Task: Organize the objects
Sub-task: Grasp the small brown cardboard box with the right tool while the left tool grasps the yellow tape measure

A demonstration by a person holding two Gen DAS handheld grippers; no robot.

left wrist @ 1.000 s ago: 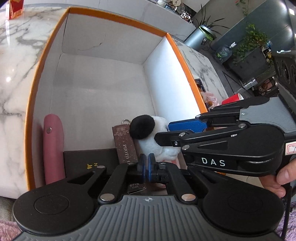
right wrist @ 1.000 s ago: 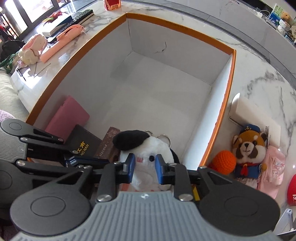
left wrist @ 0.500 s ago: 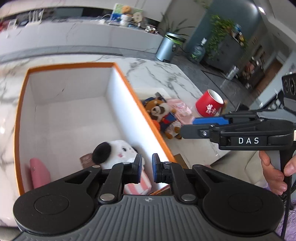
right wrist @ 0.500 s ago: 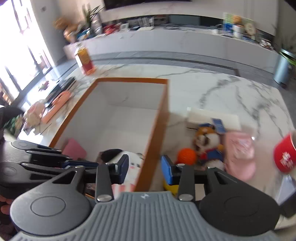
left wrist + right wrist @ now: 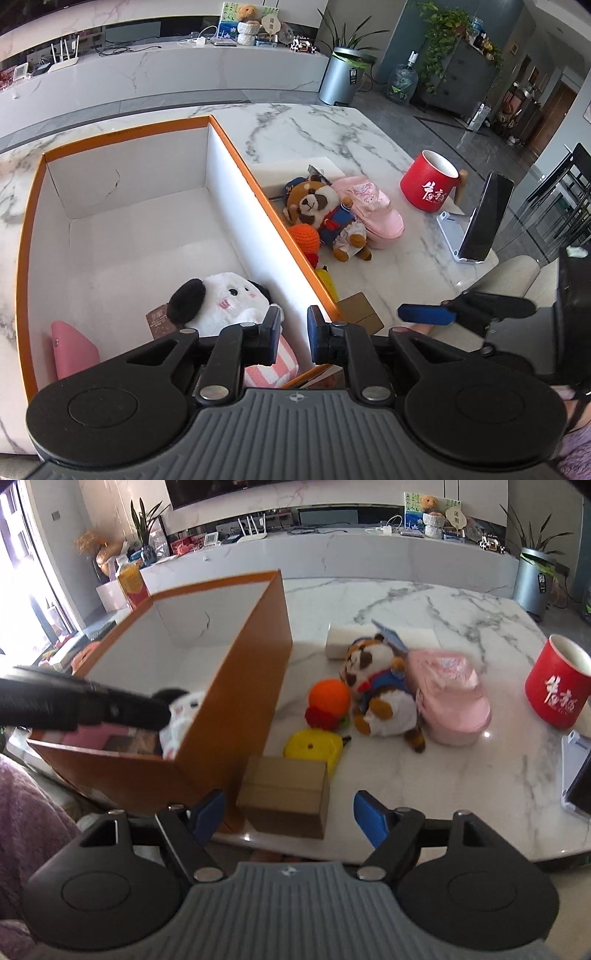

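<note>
An orange box with white inside stands on the marble table. In it lie a white panda plush, a pink case and a brown tag. My left gripper is open a little and empty, above the box's near right corner. My right gripper is wide open and empty, low at the table's front edge, with a small cardboard box between its fingers' line. Beside the orange box lie a red panda plush, an orange ball, a yellow tape measure and a pink pouch.
A red mug stands at the right. A phone on a stand is near the table's right edge. A white block lies behind the toys. The left gripper's finger crosses the right wrist view.
Both grippers have pulled back and up out of the orange box, leaving the panda plush inside. The right gripper swung right to the table's front edge and opened wide. The left opened slightly.
</note>
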